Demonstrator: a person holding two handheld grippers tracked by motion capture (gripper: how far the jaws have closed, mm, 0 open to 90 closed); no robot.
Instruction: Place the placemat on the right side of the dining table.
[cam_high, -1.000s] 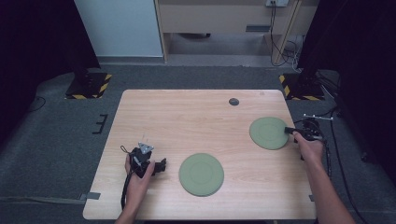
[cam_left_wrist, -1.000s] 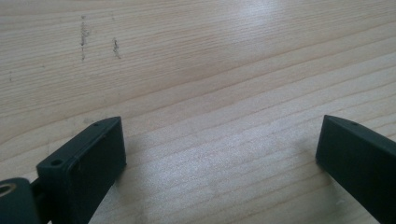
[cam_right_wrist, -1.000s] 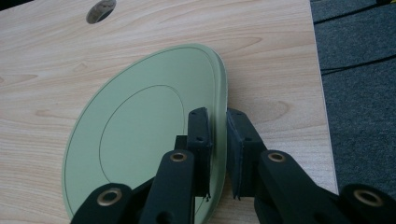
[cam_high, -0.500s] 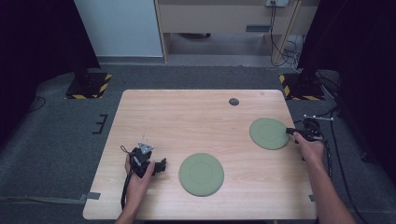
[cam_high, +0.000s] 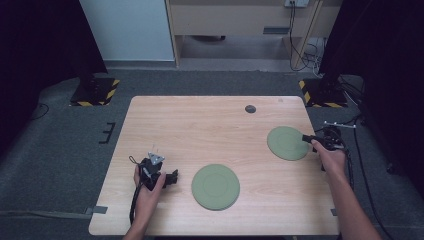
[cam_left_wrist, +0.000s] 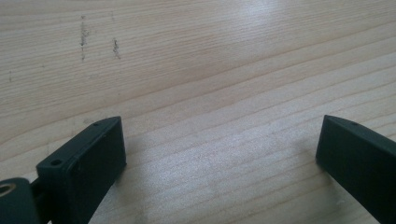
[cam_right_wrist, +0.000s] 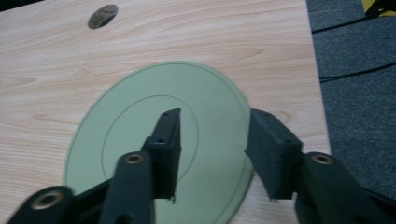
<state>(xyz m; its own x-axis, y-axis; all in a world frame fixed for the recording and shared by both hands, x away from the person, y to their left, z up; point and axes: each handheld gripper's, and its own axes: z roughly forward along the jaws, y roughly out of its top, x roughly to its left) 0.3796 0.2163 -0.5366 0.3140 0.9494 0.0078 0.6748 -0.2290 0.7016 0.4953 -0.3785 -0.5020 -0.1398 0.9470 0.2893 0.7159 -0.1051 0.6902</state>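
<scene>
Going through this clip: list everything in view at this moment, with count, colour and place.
Green plates: 2, pale green. The right plate lies near the table's right edge, the near plate at front centre.
Table: 1, light wood, centre of the high view.
Cable hole: 1, dark, far right part of the tabletop.
Striped stand bases: 2, black and yellow, on the floor at the far left corner and far right corner.
Left gripper: 1, black, open over bare wood, left of the near plate.
Right gripper: 1, black, open, jaws straddling the right plate's rim.
Forearms: 2, entering from the bottom edge.
</scene>
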